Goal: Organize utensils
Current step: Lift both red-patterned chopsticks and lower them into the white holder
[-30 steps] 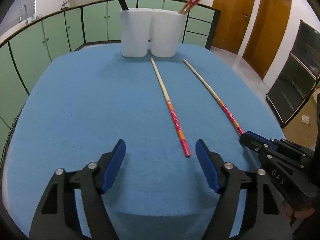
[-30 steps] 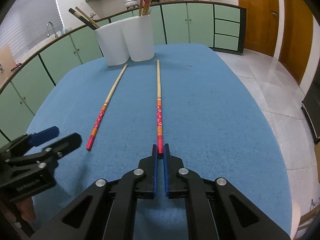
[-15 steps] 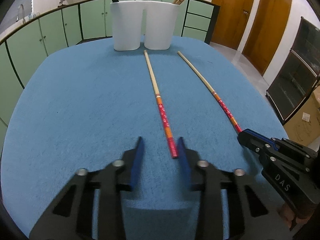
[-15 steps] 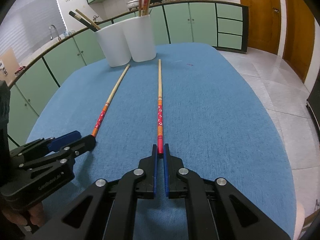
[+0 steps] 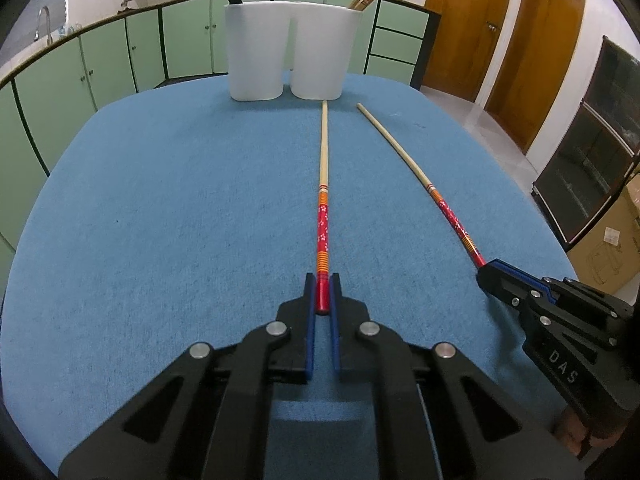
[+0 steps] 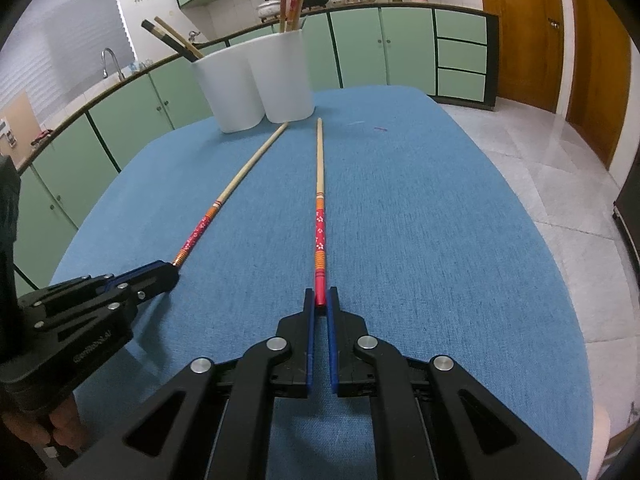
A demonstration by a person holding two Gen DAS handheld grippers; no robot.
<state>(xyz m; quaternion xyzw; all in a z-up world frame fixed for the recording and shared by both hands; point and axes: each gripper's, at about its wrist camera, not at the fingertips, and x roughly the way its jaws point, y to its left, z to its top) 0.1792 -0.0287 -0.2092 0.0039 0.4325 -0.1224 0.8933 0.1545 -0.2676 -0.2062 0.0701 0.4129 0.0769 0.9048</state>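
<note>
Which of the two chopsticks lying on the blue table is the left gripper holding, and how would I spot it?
Start at the twin white holder at the far end of the blue table; two red-handled chopsticks lie in front of it. The left gripper holds the left chopstick, whose pale tip almost reaches the holder's base. Its neighbour, the right chopstick, stops shorter and is pinched by the right gripper.

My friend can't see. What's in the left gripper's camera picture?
The left gripper pinches the red end of a chopstick lying on a blue table. Its pale tip points at two white holders; the right gripper pinches another chopstick.
</note>
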